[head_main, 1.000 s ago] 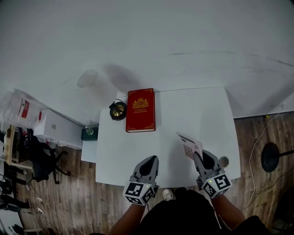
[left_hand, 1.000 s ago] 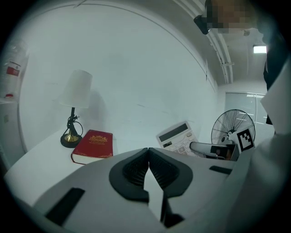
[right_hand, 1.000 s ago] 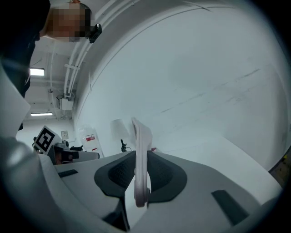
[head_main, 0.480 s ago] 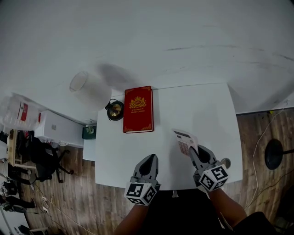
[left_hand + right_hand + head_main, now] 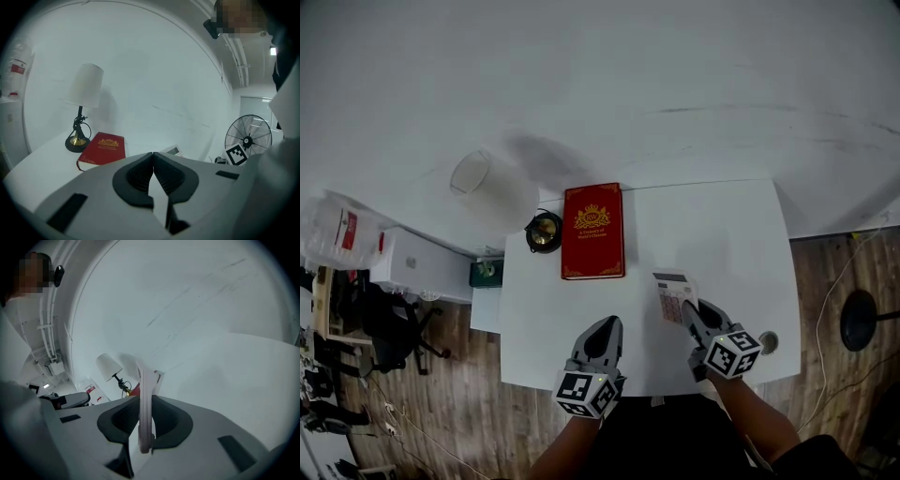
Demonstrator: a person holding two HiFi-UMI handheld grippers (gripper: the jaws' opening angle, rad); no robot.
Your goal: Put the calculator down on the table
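The white calculator hangs just over the white table, right of centre, face up with its display end pointing away from me. My right gripper is shut on its near end. In the right gripper view the calculator stands edge-on between the dark pads, which press on both faces. My left gripper hovers over the table's front edge with its jaws shut and nothing in them. In the left gripper view the calculator peeks over that gripper.
A red book lies at the back left of the table, with a table lamp just left of it. A small round grey thing sits at the front right edge. A fan stands beyond the table's right side.
The right gripper has come down and rolled, so the calculator now lies flatter and closer to the table. The left gripper has shifted slightly and stays shut.
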